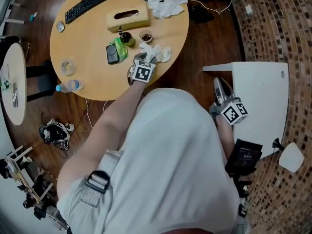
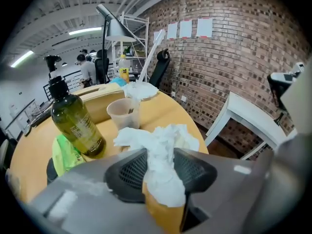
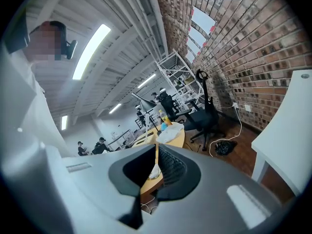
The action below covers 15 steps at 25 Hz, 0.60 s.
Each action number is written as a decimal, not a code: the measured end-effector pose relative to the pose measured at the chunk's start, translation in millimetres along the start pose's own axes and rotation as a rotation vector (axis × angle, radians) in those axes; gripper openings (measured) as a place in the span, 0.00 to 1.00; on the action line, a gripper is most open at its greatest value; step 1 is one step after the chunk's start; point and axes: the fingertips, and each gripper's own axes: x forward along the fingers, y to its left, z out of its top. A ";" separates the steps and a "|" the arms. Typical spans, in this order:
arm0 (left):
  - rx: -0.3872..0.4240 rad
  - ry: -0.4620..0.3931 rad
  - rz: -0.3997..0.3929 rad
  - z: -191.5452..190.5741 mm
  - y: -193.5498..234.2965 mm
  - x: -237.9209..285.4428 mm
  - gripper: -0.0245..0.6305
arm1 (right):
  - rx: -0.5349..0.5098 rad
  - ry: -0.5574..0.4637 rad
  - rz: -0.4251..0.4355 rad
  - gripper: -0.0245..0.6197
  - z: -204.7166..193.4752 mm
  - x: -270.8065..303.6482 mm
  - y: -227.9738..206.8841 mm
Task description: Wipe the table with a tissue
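A curved brick wall (image 2: 234,57) bounds the room. Beside it, a white table (image 1: 258,101) stands on dark wood floor (image 1: 209,43).

Open-plan office/lab workspace. Evidence: a keyboard (image 1: 92,2) and tissue box (image 1: 128,19) are laid on a round wooden bench (image 1: 90,38); a black office chair (image 3: 207,108) is parked by the curved brick wall (image 2: 219,67); white metal shelving (image 3: 175,77) is set at the far side; strip lights (image 3: 92,45) are hung from an exposed ceiling; people (image 3: 100,145) are seen far back; cables (image 1: 214,8) are run over the wooden floor (image 1: 204,43).
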 end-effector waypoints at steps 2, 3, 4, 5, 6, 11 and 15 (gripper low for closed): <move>0.003 -0.011 -0.009 -1.2 1.9 0.7 0.23 | 0.013 -0.003 -0.024 0.07 -3.8 -2.1 -3.9; 0.001 -0.016 -0.015 -0.1 2.7 -1.1 0.20 | 0.018 -0.003 -0.032 0.07 -5.4 -2.4 -5.5; -0.003 -0.025 -0.021 1.7 3.2 -3.8 0.19 | 0.021 -0.004 -0.035 0.07 -6.3 -2.2 -5.9; -0.007 -0.039 -0.026 3.9 3.6 -6.9 0.18 | 0.023 -0.007 -0.036 0.07 -6.5 -1.9 -5.3; -0.012 -0.056 -0.029 6.3 3.8 -10.5 0.18 | 0.025 -0.011 -0.035 0.07 -6.2 -1.6 -4.0; -0.017 -0.163 -0.087 18.3 -7.1 -34.7 0.17 | 0.034 -0.004 -0.066 0.07 -14.1 -4.6 -0.1; -0.040 -0.214 -0.193 28.9 -14.2 -44.5 0.17 | 0.026 0.007 -0.116 0.07 -31.6 5.1 0.5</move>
